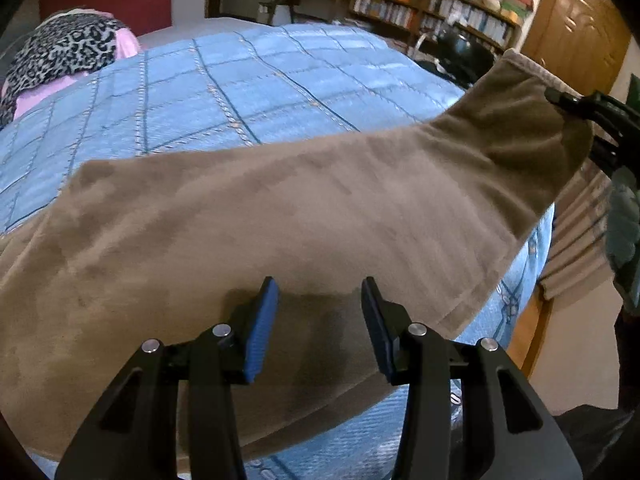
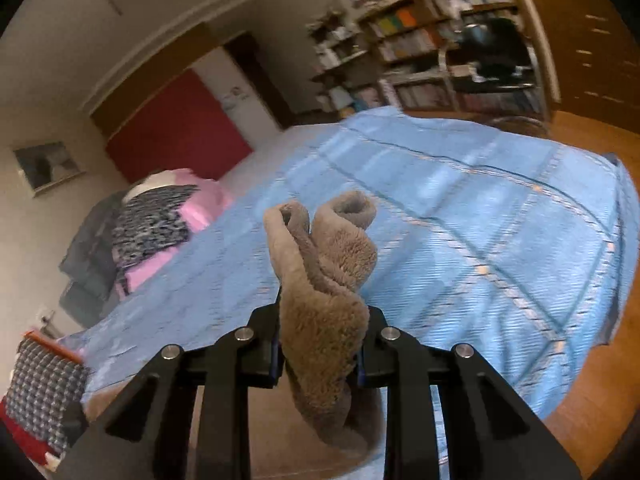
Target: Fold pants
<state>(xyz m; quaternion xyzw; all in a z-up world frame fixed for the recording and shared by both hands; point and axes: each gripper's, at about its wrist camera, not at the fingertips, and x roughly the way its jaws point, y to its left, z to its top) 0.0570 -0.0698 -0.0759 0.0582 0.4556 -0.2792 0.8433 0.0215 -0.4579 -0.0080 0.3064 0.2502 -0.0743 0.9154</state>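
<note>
Tan fleece pants (image 1: 280, 216) lie stretched across the blue quilted bedspread (image 1: 248, 88). My left gripper (image 1: 320, 282) stands open just over the near part of the pants, its blue pads (image 1: 262, 328) apart with only flat fabric beneath them. At the right edge of the left wrist view, my right gripper (image 1: 560, 98) holds one end of the pants lifted off the bed. In the right wrist view that gripper (image 2: 320, 328) is shut on a bunched fold of the pants (image 2: 324, 264), which sticks up between the fingers and hides the pads.
Leopard-print and pink bedding (image 1: 64, 52) is piled at the far left of the bed. A bookshelf (image 1: 432, 4), a dark chair (image 1: 464, 52) and a wooden door (image 1: 576, 24) stand beyond. A checked cushion (image 2: 44, 392) sits low left; wooden floor (image 2: 592, 380) borders the bed's right edge.
</note>
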